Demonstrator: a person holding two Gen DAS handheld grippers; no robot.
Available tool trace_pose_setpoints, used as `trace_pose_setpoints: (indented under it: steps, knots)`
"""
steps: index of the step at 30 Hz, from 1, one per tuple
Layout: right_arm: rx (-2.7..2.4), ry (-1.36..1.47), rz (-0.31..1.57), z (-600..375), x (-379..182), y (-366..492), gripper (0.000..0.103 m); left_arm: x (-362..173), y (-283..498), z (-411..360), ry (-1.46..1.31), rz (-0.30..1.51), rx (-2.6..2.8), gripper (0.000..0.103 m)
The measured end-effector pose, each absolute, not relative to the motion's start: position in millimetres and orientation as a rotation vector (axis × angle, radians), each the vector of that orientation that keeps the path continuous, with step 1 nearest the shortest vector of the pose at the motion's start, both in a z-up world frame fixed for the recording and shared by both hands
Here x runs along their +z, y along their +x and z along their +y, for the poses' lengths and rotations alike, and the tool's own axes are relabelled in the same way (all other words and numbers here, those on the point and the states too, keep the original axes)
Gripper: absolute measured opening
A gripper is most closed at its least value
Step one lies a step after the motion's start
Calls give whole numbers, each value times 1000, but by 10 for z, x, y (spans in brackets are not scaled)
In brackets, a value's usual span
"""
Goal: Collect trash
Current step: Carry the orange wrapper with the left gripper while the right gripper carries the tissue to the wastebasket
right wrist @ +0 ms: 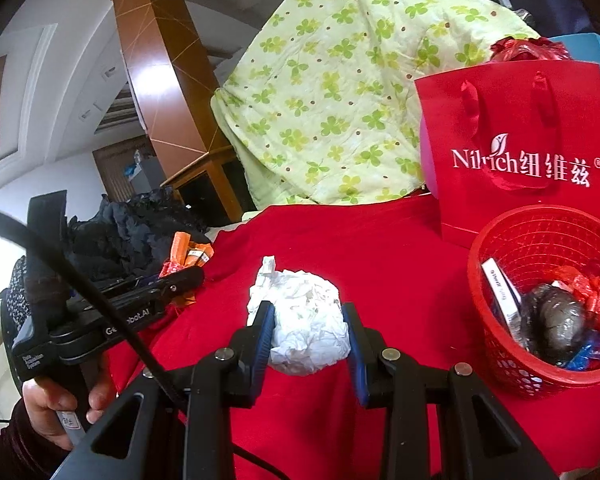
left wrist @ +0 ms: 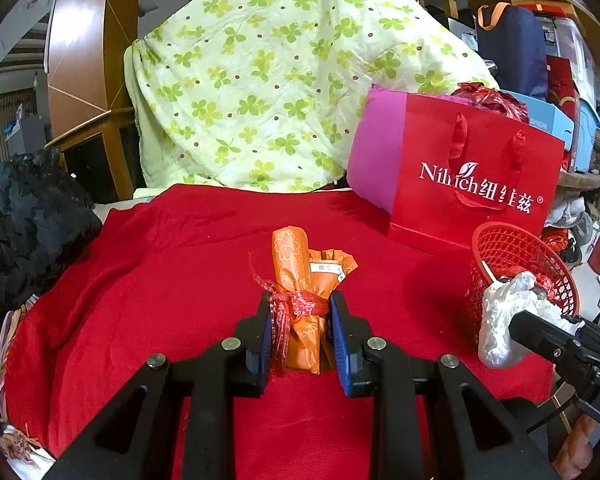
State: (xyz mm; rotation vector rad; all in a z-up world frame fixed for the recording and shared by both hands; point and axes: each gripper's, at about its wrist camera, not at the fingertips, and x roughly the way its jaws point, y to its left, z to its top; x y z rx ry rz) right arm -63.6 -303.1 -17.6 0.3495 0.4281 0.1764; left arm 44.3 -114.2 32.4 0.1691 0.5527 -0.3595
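Two claws, two bits of trash, both held up and ready for the basket.

Our left claw [left wrist: 300, 328] is squeezed tight on an orange wrapper bundle [left wrist: 300, 280] tied with red string, and we hold it over the red cloth [left wrist: 160, 260] on the worktop. Our right claw [right wrist: 310, 330] is squeezed tight on a crumpled white paper ball [right wrist: 304, 316]. Off to the right stands the red basket [right wrist: 500, 248], near the red gift bag [right wrist: 516, 120]. Some trash is in it already: a dark lumpy wad [right wrist: 556, 320], a bit of red plastic [right wrist: 596, 292] and a flat white packet [right wrist: 500, 288]. So part of the job looks done. What is left, we think, is to drop these two pieces in the basket. We see no more loose trash on the cloth.
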Motion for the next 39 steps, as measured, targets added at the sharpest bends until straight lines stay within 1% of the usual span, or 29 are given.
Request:
trace_pose_setpoints:
  steps: [18, 39]
  knots:
    - [145, 378, 364, -3223, -52, -905, 36, 446, 282, -1401, 209, 525, -405, 28]
    - [92, 420, 311, -3530, 7, -1168, 36, 465, 114, -1740, 259, 528, -467, 28]
